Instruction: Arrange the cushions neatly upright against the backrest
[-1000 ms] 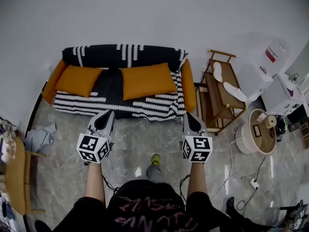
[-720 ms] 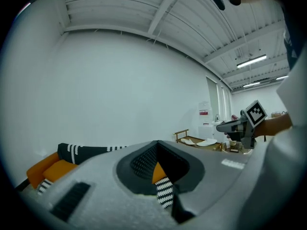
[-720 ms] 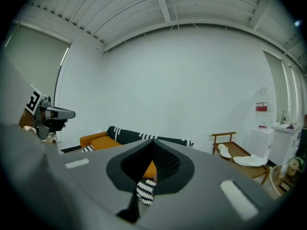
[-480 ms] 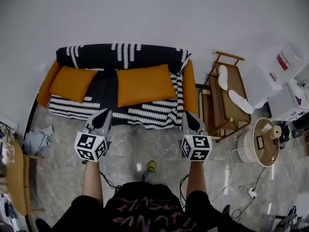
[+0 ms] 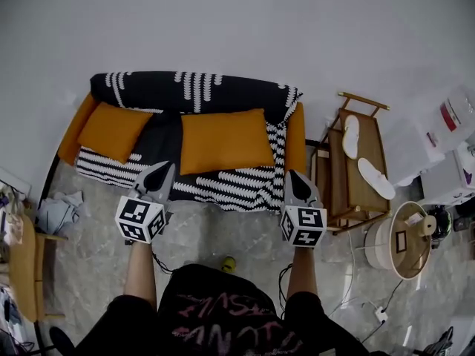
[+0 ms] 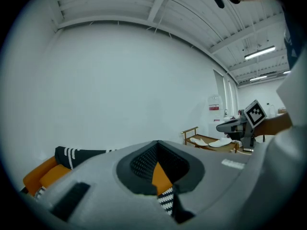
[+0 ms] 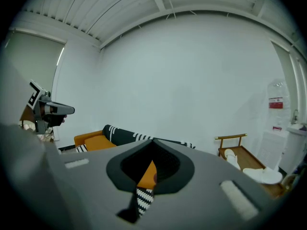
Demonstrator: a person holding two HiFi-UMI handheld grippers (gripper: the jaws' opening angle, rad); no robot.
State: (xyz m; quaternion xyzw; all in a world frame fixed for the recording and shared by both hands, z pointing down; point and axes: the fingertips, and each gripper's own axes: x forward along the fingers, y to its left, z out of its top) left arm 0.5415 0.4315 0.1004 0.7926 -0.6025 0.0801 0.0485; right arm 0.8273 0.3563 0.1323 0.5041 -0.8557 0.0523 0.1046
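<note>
Left gripper (image 5: 165,169) and right gripper (image 5: 292,176), smooth grey wedges, are pressed together, empty; plump orange cushions (image 5: 113,130) (image 5: 225,139) lie on the stripe-patterned sofa (image 5: 193,87).

Right of centre, a wooden rack (image 5: 332,170) holds two white slippers (image 5: 374,178). Below it stands a round stand with a wooden top (image 5: 407,237) — a white power strip (image 5: 381,314) lies nearby on the grey marble floor (image 5: 223,232). At the left edge, a crumpled grey cloth (image 5: 58,212) lies beside a wooden worktop (image 5: 22,262).
</note>
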